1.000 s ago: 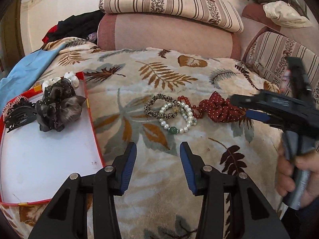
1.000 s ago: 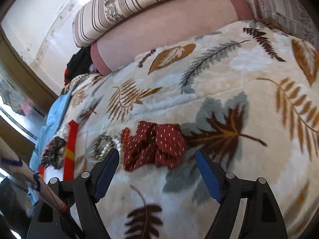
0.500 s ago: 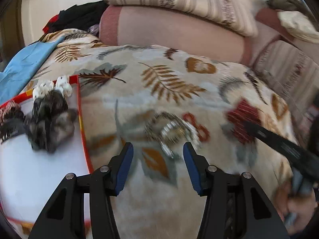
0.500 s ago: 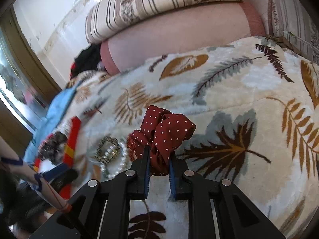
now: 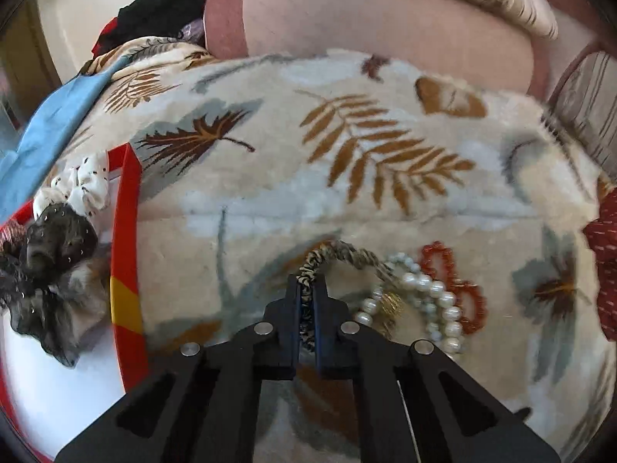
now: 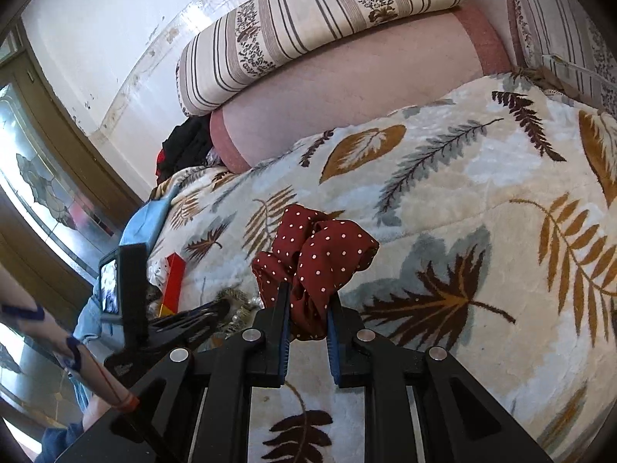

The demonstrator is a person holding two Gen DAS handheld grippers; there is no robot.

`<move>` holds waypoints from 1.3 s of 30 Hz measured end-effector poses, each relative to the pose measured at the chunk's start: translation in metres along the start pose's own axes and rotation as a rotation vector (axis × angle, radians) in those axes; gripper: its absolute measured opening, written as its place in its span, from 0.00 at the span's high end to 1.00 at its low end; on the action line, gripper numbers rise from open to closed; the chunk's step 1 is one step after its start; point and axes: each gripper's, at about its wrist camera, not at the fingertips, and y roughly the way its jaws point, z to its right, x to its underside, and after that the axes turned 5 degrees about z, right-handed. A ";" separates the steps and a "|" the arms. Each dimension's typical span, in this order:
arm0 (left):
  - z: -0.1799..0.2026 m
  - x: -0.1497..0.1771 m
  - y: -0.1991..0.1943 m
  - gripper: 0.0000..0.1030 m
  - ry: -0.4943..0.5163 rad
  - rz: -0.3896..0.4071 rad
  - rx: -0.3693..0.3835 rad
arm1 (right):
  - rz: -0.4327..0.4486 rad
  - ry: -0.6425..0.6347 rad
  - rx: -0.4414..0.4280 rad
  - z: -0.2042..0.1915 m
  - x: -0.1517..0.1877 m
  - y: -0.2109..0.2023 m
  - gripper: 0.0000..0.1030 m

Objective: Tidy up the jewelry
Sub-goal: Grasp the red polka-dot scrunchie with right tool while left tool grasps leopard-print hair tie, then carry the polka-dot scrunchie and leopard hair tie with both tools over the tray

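My left gripper (image 5: 307, 289) is shut on a leopard-print band (image 5: 339, 252) that lies on the leaf-pattern blanket. Next to it, touching, lie a pearl bracelet (image 5: 432, 293) and a red bead bracelet (image 5: 451, 270). My right gripper (image 6: 307, 301) is shut on a dark red polka-dot scrunchie (image 6: 320, 247) and holds it just above the blanket; its edge shows at the far right of the left wrist view (image 5: 603, 254). A red-rimmed white tray (image 5: 125, 231) at the left holds a black scrunchie (image 5: 54, 266) and a white dotted scrunchie (image 5: 83, 185).
The leaf-pattern blanket (image 6: 482, 208) covers the surface. Pink and striped cushions (image 6: 347, 88) stand along the back. A blue cloth (image 5: 50, 123) and dark clothes (image 5: 162, 11) lie at the back left. The left gripper's body and the person's arm (image 6: 77, 351) are to the right gripper's left.
My left gripper moved forward and down and shut on the leopard-print band. My right gripper shut on the red scrunchie and lifted it a little.
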 end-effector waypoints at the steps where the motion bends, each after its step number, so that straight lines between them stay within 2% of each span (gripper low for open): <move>1: -0.001 0.004 -0.009 0.95 -0.011 0.023 0.011 | 0.003 0.004 -0.002 0.001 0.000 -0.001 0.83; 3: -0.002 0.013 -0.029 0.95 -0.004 0.071 0.019 | 0.013 0.008 -0.010 0.002 -0.001 -0.005 0.83; 9: -0.002 0.051 -0.109 0.95 0.005 0.214 0.104 | 0.043 -0.011 -0.040 -0.007 0.002 -0.020 0.83; 17: 0.007 0.102 -0.174 0.95 0.042 0.336 0.106 | 0.084 -0.089 -0.050 -0.033 0.036 -0.065 0.83; 21: 0.008 0.109 -0.182 0.95 0.057 0.371 0.109 | 0.100 -0.153 -0.034 -0.047 0.061 -0.087 0.83; 26: 0.001 0.110 -0.174 0.95 0.054 0.360 0.101 | 0.070 -0.225 -0.023 -0.059 0.081 -0.085 0.83; 39: -0.002 0.113 -0.149 0.95 0.077 0.334 0.043 | 0.032 -0.251 -0.012 -0.058 0.087 -0.064 0.83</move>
